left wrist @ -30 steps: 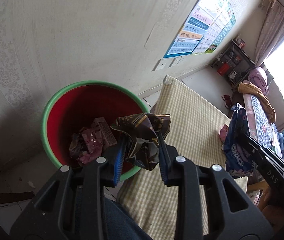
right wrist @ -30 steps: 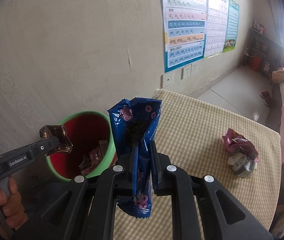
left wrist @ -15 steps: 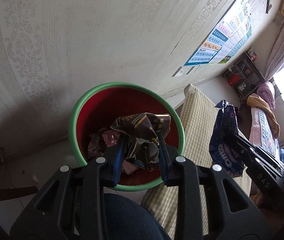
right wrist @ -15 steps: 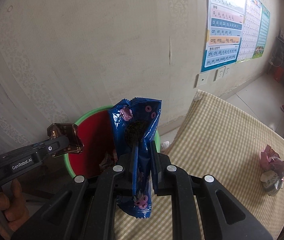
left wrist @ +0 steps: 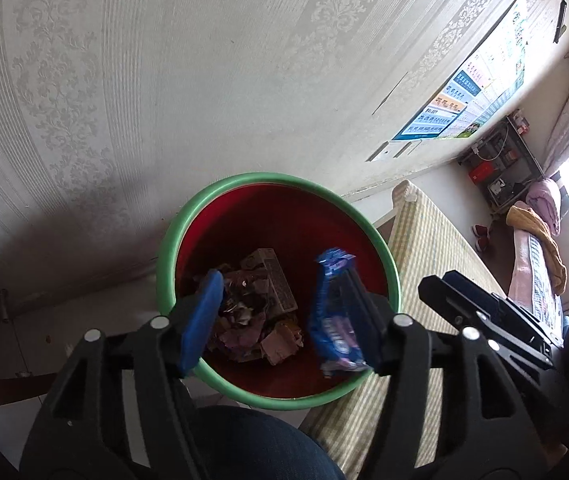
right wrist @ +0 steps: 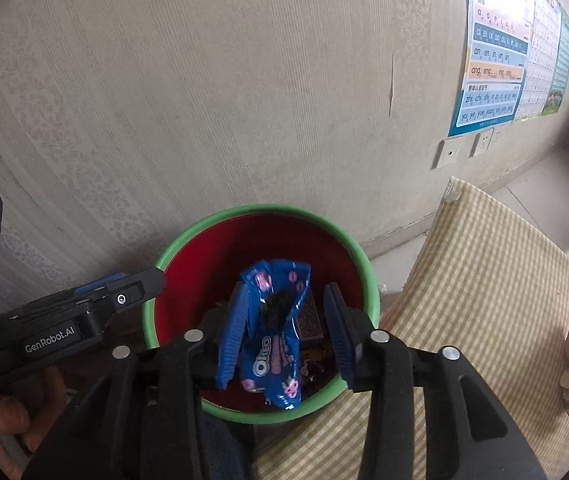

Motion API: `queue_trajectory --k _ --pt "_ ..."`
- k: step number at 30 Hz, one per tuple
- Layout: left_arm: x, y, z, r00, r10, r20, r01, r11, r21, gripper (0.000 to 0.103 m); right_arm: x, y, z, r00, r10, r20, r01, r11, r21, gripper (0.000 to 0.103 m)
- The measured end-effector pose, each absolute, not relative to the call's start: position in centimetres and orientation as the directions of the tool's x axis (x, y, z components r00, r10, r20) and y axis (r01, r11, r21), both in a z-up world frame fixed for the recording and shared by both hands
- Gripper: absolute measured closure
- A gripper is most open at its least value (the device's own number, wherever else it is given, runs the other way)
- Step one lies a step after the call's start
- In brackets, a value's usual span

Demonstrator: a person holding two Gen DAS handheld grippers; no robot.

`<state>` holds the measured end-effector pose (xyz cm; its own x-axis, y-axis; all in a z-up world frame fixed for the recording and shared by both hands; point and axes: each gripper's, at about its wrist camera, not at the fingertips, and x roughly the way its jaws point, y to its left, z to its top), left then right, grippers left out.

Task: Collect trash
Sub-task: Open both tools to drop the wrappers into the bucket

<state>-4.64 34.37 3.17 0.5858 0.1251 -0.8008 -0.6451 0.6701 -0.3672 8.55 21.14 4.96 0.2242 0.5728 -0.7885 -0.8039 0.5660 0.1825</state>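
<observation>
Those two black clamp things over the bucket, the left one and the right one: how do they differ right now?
The left gripper has nothing between its fingers; the right gripper has a blue Oreo wrapper hanging between its fingers. The left stands wider apart; the right is narrower. Both are opening, point down into the red bucket, and have blue pads on black fingers.

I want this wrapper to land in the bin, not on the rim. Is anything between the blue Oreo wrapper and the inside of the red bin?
Nothing visible blocks it. The blue Oreo wrapper hangs between the opening right gripper fingers, above the red bin's open mouth, with only earlier trash on its bottom.
</observation>
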Motion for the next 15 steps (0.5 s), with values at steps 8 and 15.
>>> queue_trajectory --k 8,15 --pt "-4.4 33.7 4.0 0.593 0.140 -0.793 -0.651 0.664 -0.369 0.014 9.2 19.2 5.4 0.248 0.565 -0.787 -0.778 0.601 0.186 0.041" --pt "-3.8 31.1 5.4 0.615 0.120 -0.780 -0.612 0.696 -0.376 0.006 9.0 15.5 7.2 0.297 0.566 -0.769 -0.748 0.639 0.181 0.033"
